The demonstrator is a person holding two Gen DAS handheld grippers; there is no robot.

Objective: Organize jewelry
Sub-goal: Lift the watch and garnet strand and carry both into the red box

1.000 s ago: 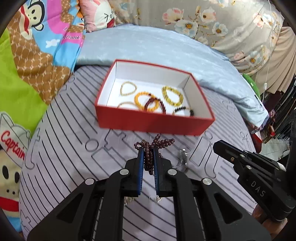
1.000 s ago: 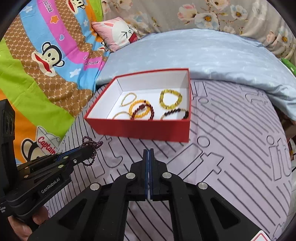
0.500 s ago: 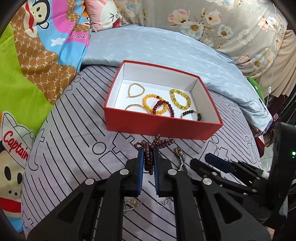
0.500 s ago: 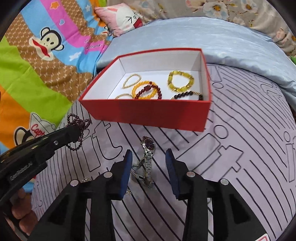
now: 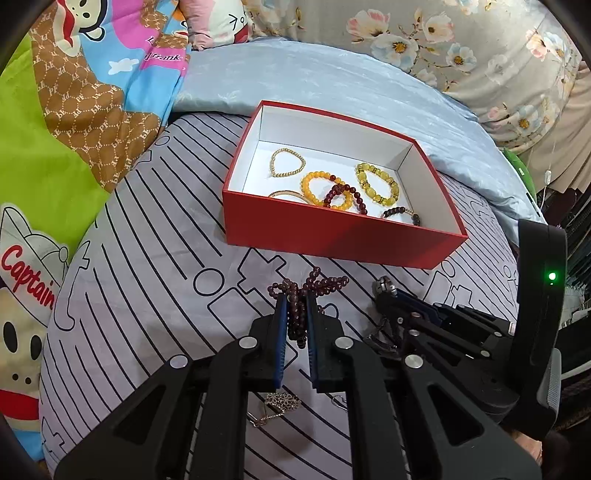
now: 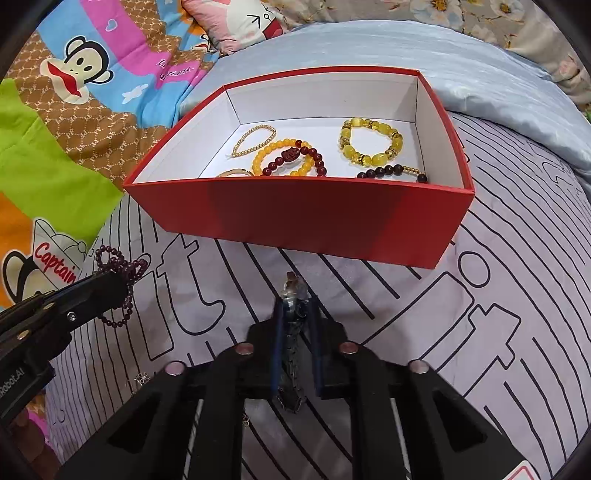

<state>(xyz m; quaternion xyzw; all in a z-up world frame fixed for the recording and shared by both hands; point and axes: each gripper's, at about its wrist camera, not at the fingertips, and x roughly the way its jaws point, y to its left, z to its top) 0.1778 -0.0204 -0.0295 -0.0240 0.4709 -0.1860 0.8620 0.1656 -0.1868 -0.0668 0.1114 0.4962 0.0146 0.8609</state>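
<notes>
A red box (image 5: pixel 332 232) (image 6: pixel 295 218) with a white inside holds several bead bracelets, among them a yellow one (image 5: pixel 376 182) (image 6: pixel 371 140) and an orange one (image 5: pixel 325 184). My left gripper (image 5: pixel 294 308) is shut on a dark red bead bracelet (image 5: pixel 310 286) (image 6: pixel 118 266) and holds it in front of the box. My right gripper (image 6: pixel 294 306) has closed around a silver wristwatch (image 6: pixel 291 295) (image 5: pixel 384 286) lying on the bed before the box.
A gold pendant chain (image 5: pixel 279 402) and a small hook (image 5: pixel 338 400) lie on the striped grey bedding (image 5: pixel 147 258) under my left gripper. Blue quilt (image 5: pixel 332 81), cartoon blanket (image 5: pixel 55 129) and pink pillow (image 6: pixel 251 22) surround the box.
My right gripper opened, moved down over the wristwatch and has closed in on it. My left gripper kept the dark red bracelet and shifted slightly left of the box.
</notes>
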